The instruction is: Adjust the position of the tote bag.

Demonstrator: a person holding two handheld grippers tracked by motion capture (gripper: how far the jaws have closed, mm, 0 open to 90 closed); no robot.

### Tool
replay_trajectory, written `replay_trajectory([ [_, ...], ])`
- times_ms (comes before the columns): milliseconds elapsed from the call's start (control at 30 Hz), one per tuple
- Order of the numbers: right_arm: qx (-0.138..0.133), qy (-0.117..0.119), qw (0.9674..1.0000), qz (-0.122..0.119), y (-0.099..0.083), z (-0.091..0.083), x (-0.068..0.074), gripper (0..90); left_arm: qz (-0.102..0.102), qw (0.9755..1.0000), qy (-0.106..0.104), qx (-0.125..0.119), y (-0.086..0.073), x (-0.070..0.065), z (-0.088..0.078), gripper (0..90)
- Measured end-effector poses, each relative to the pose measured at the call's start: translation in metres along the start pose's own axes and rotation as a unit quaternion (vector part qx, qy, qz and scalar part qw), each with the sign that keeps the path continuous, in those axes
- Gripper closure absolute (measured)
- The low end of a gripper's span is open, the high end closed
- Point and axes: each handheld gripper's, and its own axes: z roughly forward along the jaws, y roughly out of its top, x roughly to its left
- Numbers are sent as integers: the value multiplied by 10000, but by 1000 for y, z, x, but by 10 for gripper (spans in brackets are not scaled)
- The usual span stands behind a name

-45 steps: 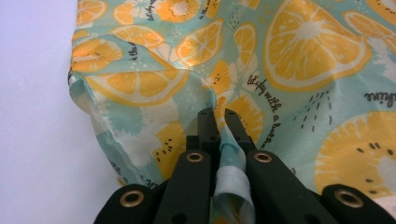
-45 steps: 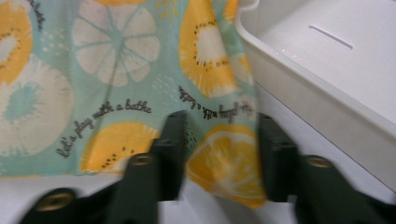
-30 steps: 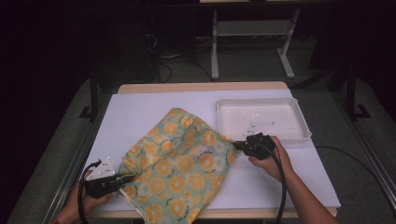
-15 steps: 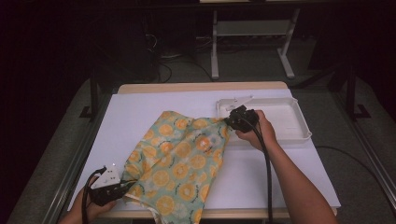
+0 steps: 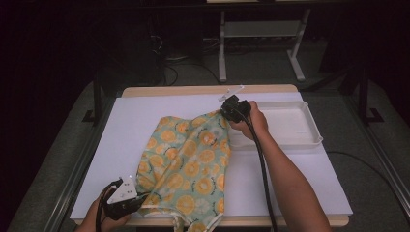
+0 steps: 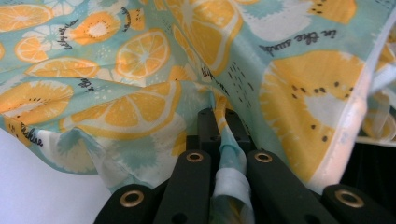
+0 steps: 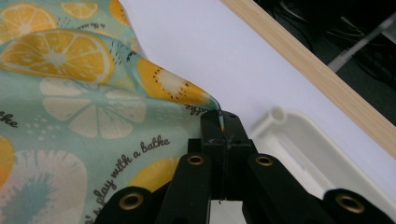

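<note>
- Two grippers are working one piece of fruit-print cloth (image 5: pixel 191 162), which is lying stretched diagonally across the white table cover (image 5: pixel 130 125), with its near end hanging over the front edge.
- Left gripper (image 6: pixel 219 116) is pinching a bunched fold at the near corner, jaws pressed together on the fabric.
- Right gripper (image 7: pixel 220 122) is clamping just the very tip of the far corner, right next to the white tray (image 5: pixel 300 121).
- That tip grip is looking risky to me: so little cloth is sitting between the jaws that pulling any tighter could be popping it free.
- Also guessing the corner could be snagging on the tray rim if it's swinging that way.
</note>
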Motion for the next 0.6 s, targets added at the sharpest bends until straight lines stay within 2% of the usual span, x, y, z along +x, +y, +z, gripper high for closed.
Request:
replay_trajectory([
  [133, -5, 34, 9999, -107, 15, 11, 3, 900, -72, 10000, -20, -45, -2, 2, -2, 896],
  [333, 15, -21, 9999, -162, 27, 21, 5, 900, -64, 9996, -234, -143, 2, -5, 4, 895],
  [400, 25, -50, 9998, -169, 30, 22, 5, 900, -53, 9993, -302, -196, 5, -7, 7, 895],
  [433, 14, -52, 9998, -170, 32, 21, 4, 899, -48, 9989, -402, -235, 8, -10, 10, 895],
  [533, 37, -114, 9998, -145, 33, 20, 3, 887, 9, 9988, -402, -267, 12, -13, 14, 890],
  [600, 15, -92, 9999, -67, 32, 18, 2, 841, 13, 9989, -387, -282, 13, -12, 14, 882],
])
